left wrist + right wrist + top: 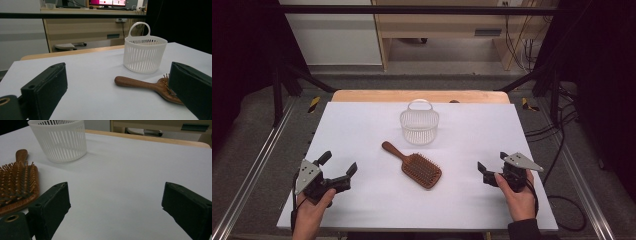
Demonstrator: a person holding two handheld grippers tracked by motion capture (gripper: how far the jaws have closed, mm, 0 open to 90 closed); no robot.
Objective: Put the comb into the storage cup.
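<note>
Wooden hairbrush (414, 166) bristles-up (near white basket (419, 122)), flanked by both spread-jawed grippers

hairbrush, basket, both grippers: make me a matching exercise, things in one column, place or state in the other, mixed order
Things:
1. hairbrush
2. basket
3. left gripper
4. right gripper

Places or states:
A. white, slatted, upright behind the brush
B. jaws open, near the table's right edge
C. wooden, lying bristles up at mid-table
D. jaws open, near the table's left front corner

Pairs: 1-C, 2-A, 3-D, 4-B
</note>
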